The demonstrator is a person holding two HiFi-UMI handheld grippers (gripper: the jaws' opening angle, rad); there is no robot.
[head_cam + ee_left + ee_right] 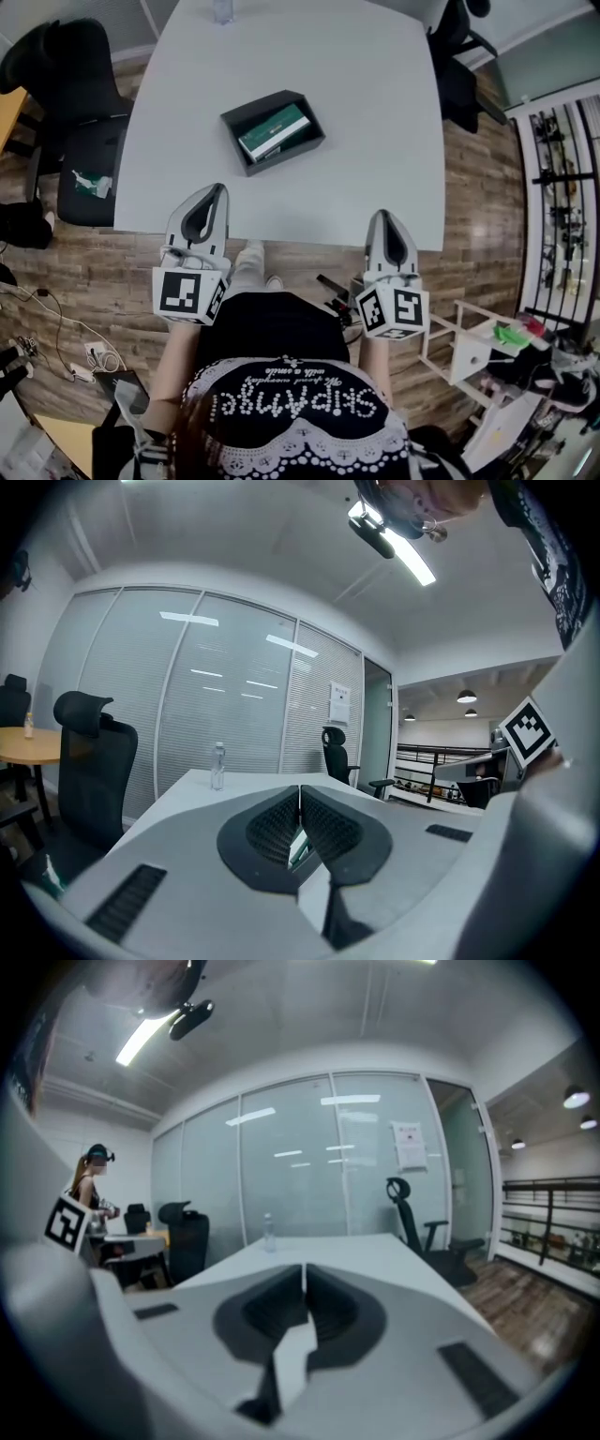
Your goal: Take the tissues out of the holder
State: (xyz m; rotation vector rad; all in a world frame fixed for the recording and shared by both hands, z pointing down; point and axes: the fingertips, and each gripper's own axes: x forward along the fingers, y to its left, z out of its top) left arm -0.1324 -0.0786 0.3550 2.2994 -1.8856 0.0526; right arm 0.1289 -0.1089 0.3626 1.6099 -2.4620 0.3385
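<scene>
A black open-topped holder sits near the middle of the white table, with a green and white tissue pack lying inside it. My left gripper hovers at the table's near edge, short of the holder, with its jaws shut on nothing. My right gripper hangs at the same edge further right, also shut and empty. In the left gripper view the jaws of the left gripper meet, and a sliver of the green pack shows below them. The right gripper points along the bare tabletop.
A clear water bottle stands at the table's far edge. Black office chairs flank the table, one on the left and one on the right. A white rack stands on the wood floor, near right.
</scene>
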